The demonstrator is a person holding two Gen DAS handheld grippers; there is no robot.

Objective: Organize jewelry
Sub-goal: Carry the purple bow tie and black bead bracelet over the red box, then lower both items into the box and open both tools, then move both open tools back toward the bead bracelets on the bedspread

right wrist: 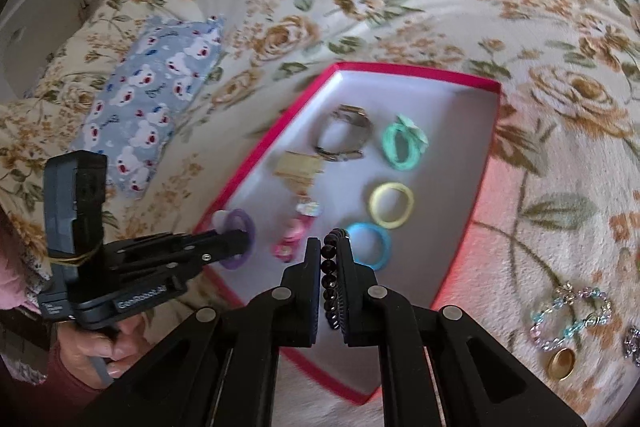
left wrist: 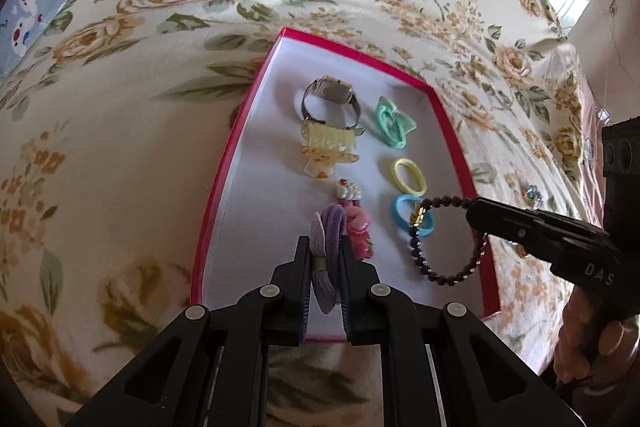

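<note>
Red card formed the rim of the shallow box (left wrist: 240,163) that lay on the floral bedspread (left wrist: 120,131) in the left wrist view, its white floor carrying a metal-band watch (left wrist: 330,101), a pale yellow claw clip (left wrist: 328,147), a mint green bow tie (left wrist: 394,125), a yellow hair ring (left wrist: 409,177), a blue hair ring (left wrist: 412,217), a small white charm clip (left wrist: 349,190) and a pink flower clip (left wrist: 360,231). The left gripper (left wrist: 326,267) was clenched on a purple hair tie (left wrist: 328,251), held just above the near end of the box beside the pink flower clip. From the right, the right gripper (left wrist: 480,215) gripped a dark beaded bracelet (left wrist: 448,243), whose loop hung over the box's right side, overlapping the blue hair ring in this view. In the right wrist view, the right gripper (right wrist: 329,259) was closed on the dark beaded bracelet (right wrist: 330,275), the beads running between its fingers above the near part of the box (right wrist: 420,71), just beside the blue hair ring (right wrist: 370,245). The left gripper (right wrist: 240,241) held the purple hair tie (right wrist: 238,227) over the box's left edge. Outside the box on the bedspread (right wrist: 560,99), at the right, lay a pastel chain bracelet (right wrist: 568,315) and a gold ring (right wrist: 561,363), near each other. A blue bear-print pouch (right wrist: 148,99) rested well apart to the left.
</note>
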